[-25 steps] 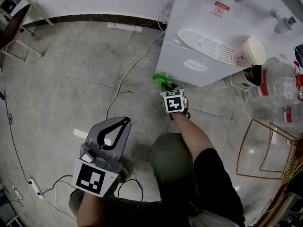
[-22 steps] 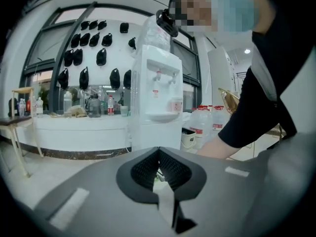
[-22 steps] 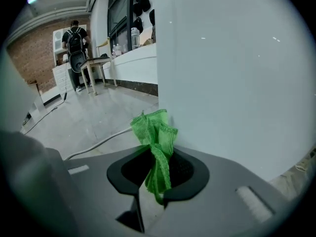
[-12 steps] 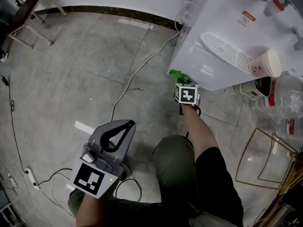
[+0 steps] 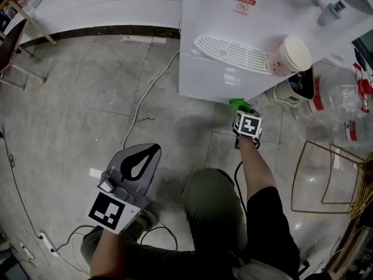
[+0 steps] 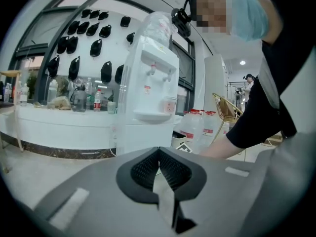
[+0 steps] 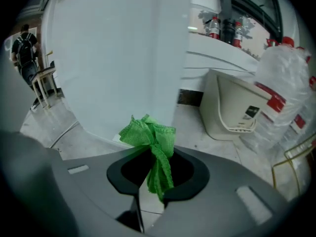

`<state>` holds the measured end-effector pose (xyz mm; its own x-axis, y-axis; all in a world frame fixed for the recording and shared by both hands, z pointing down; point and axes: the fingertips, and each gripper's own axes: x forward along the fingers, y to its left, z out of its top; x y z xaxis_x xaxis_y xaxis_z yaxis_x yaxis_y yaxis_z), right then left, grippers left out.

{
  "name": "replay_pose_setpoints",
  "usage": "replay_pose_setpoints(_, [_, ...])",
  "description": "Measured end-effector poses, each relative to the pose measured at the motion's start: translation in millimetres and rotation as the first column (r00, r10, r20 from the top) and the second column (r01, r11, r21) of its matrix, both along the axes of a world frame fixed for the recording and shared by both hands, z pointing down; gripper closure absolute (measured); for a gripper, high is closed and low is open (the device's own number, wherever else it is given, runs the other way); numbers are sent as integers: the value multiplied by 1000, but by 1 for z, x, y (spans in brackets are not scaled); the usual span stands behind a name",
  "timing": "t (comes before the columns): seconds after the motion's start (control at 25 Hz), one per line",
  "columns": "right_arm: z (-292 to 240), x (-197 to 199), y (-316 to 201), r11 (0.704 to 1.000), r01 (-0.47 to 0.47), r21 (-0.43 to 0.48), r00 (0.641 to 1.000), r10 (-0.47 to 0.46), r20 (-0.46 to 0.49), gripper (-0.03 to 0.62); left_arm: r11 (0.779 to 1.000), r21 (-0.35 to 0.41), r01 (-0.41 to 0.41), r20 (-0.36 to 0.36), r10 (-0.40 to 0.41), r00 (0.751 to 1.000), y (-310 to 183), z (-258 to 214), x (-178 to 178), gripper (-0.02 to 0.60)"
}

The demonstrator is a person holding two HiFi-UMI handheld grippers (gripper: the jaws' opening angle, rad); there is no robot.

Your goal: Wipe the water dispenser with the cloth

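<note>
The white water dispenser [image 5: 233, 28] stands on the floor at the upper middle of the head view, with a drip tray and a paper cup [image 5: 289, 56] on it. My right gripper [image 5: 242, 107] is shut on a bunched green cloth [image 7: 150, 141], held low against the dispenser's front panel [image 7: 113, 58] near its bottom right corner. The green cloth [image 5: 239, 104] shows just above the gripper's marker cube. My left gripper [image 5: 140, 167] hangs shut and holds nothing, over the floor at the lower left; the dispenser [image 6: 148, 98] shows far ahead of it.
A small white bin [image 7: 237, 112] and large water bottles [image 5: 341, 98] stand right of the dispenser. A gold wire rack [image 5: 329, 177] sits at the right. A white cable [image 5: 145, 92] runs across the concrete floor; a power strip [image 5: 46, 244] lies lower left.
My right gripper has carried the cloth from the dispenser's left bottom corner across to its right bottom corner. The left gripper has stayed low and shut.
</note>
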<state>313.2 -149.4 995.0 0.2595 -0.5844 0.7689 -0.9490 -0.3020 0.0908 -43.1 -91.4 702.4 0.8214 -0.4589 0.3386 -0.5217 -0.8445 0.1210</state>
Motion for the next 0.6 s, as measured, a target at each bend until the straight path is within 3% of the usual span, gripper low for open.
replay_pose_setpoints(0.2, [-12,52,24,995,-99,15,995,99,-30,505,999,-2,-39,7,39,999,0,3,17,578])
replay_pose_setpoints(0.4, [-14,57,39,989,-142,30,990,142,-5,507,999,13,-39,8,39,999,-2,3,19,578])
replay_pose_setpoints(0.48, [-14,41,40,993,-111,35,994,110,22,507,999,25,-34,2,34,999,-4,-1,17,578])
replay_pose_setpoints(0.6, [-20,-12,25,997,65,49,996,-67,58,507,998,53,-20,6,19,1000,-13,-8,11,578])
